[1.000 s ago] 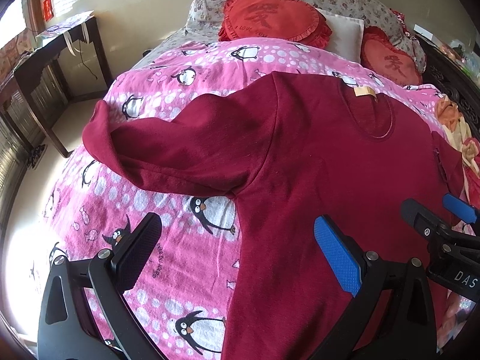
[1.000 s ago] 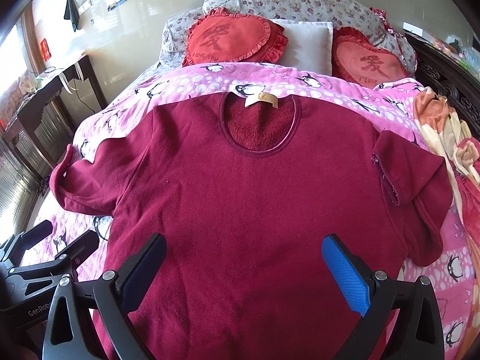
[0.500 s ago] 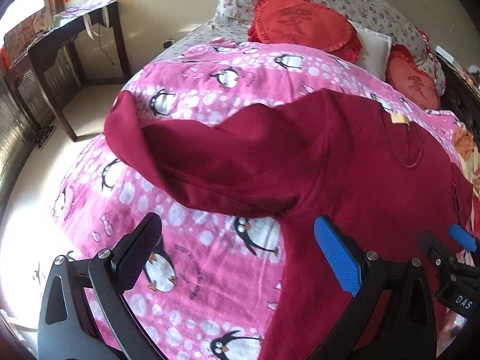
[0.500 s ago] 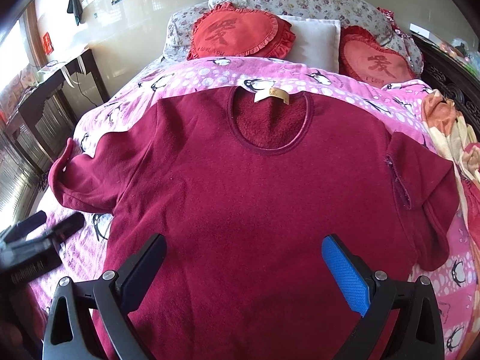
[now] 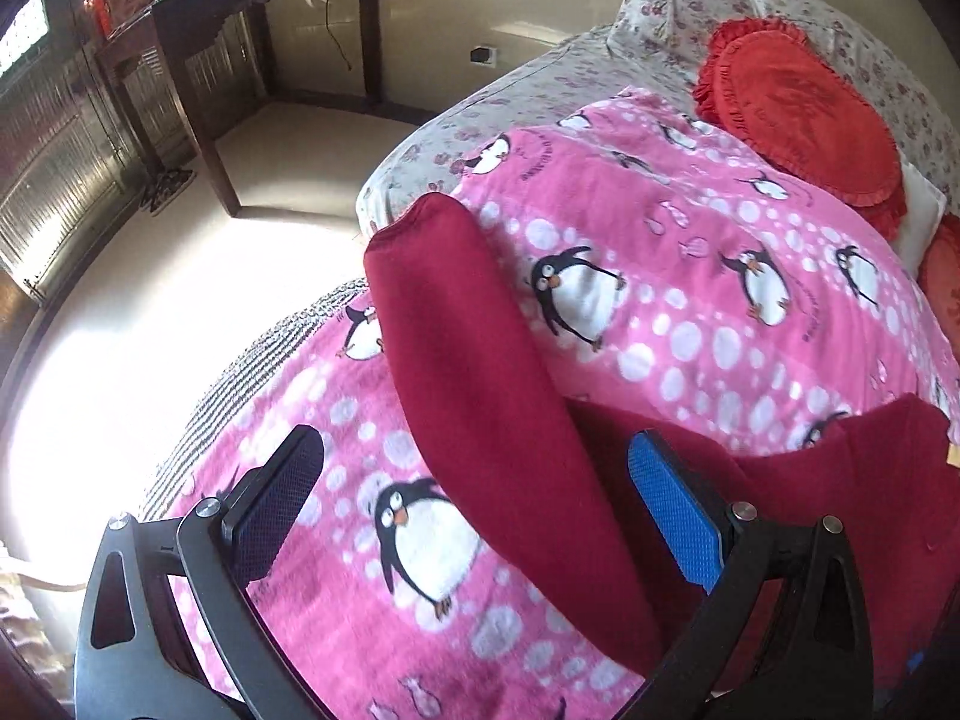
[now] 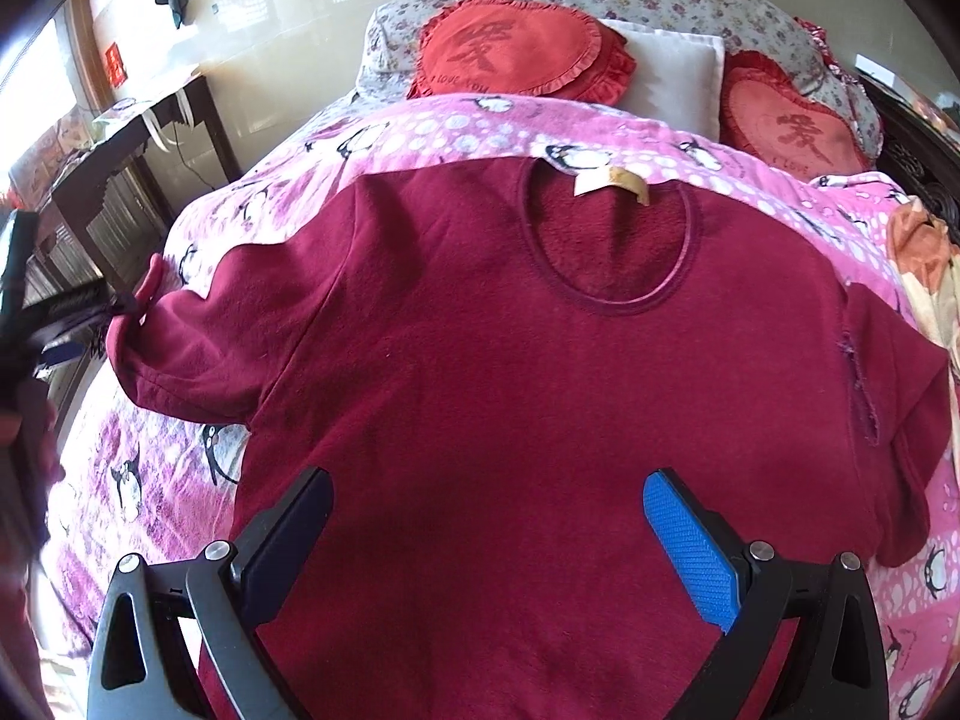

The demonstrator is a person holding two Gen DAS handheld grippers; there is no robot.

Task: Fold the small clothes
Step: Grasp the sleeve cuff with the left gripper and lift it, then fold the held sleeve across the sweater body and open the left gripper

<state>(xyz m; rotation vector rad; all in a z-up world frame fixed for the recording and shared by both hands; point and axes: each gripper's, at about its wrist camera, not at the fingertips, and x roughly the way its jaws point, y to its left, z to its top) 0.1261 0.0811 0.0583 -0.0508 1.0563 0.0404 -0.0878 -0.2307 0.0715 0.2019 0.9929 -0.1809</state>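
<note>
A maroon long-sleeved shirt (image 6: 510, 372) lies flat on the bed, its neck and tan label (image 6: 612, 180) towards the pillows. Its left sleeve (image 5: 480, 396) stretches out over the blanket to a cuff (image 5: 414, 228) near the bed's edge. My left gripper (image 5: 474, 504) is open, with that sleeve passing between its fingers. From the right wrist view the left gripper (image 6: 66, 318) shows blurred at the cuff (image 6: 141, 300). My right gripper (image 6: 489, 540) is open above the shirt's lower body, holding nothing. The right sleeve (image 6: 894, 420) is folded in on the shirt.
A pink penguin blanket (image 5: 690, 312) covers the bed. Red cushions (image 6: 516, 48), a white pillow (image 6: 672, 72) and floral pillows lie at the head. A dark wooden desk (image 5: 198, 60) stands on the floor (image 5: 150, 300) to the left. Orange cloth (image 6: 918, 252) lies at the right.
My left gripper has swung left along the sleeve towards the cuff and bed edge. My right gripper has come slightly closer over the shirt. Both have stayed open.
</note>
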